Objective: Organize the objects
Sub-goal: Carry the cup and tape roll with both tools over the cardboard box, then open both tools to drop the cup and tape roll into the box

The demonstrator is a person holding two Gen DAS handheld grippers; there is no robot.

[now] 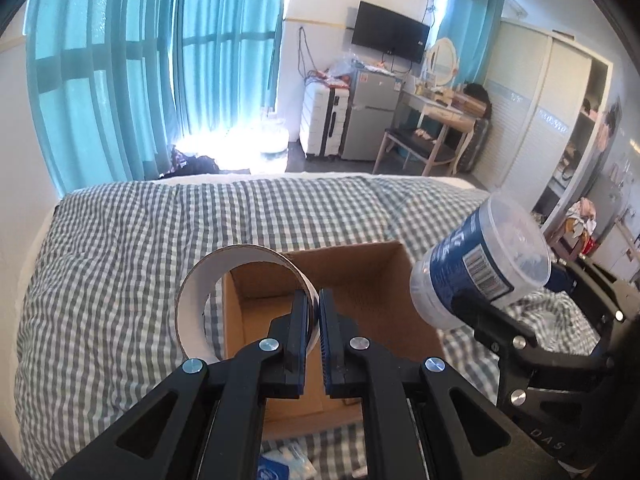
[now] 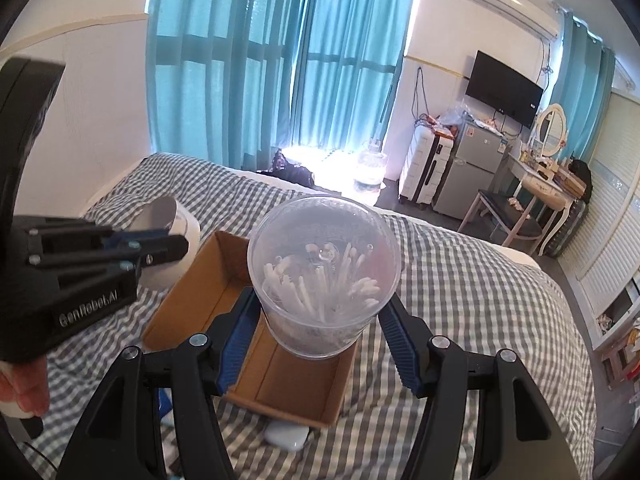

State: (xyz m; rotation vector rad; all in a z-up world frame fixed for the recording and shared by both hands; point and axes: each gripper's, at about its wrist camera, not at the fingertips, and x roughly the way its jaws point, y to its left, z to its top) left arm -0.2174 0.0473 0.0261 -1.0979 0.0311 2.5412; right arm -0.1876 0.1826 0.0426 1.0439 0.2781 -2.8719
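Underneath: gingham bed point(image 1: 120, 240); teal curtains point(image 1: 120, 60), wall TV point(image 1: 390, 32).

Right gripper point(image 2: 320, 316) clamps a clear round plastic tub of white cotton swabs point(image 2: 324, 276), held above an open brown cardboard box point(image 2: 192, 300) on the grey-and-white checked bedspread point(image 2: 460, 280). Left gripper point(image 2: 176, 246), at left, pinches the wall of a white ring of tape point(image 2: 176, 216). A small white case point(image 2: 286, 436) lies against the box's near edge.

checked bed point(image 2: 460, 280): open cardboard box point(image 2: 200, 280), small white case point(image 2: 286, 436) beside it.
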